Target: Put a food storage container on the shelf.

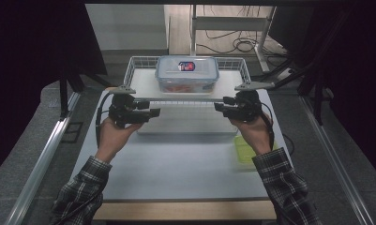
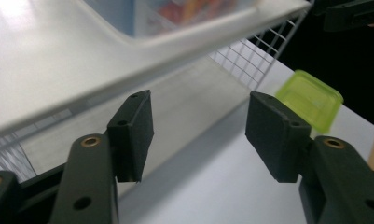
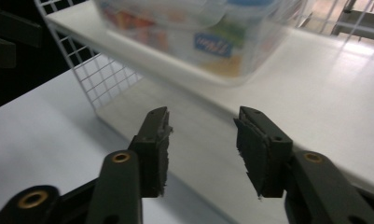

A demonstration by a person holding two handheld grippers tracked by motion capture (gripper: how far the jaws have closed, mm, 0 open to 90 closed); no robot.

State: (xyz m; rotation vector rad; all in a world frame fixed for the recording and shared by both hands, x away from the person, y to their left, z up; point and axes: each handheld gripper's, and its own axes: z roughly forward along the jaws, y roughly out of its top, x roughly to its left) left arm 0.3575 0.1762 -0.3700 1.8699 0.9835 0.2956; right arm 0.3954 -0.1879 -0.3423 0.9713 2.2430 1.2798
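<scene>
High view: the box (image 1: 187,73) sits mid-shelf (image 1: 143,84) on the wire rack, its long axis crosswise, with the left gripper (image 1: 154,112) and right gripper (image 1: 219,108) below the shelf's front corners, about equally near.

Left gripper view: jaws apart, nothing between them; the box (image 2: 175,14) lies ahead and above (a green lid (image 2: 310,99) rests beyond).

Right gripper view: jaws apart and empty; the box (image 3: 194,37) sits ahead on the shelf.

container (image 1: 187,73) on shelf (image 1: 143,84), lid (image 1: 244,149) right of table (image 1: 176,164)
</scene>
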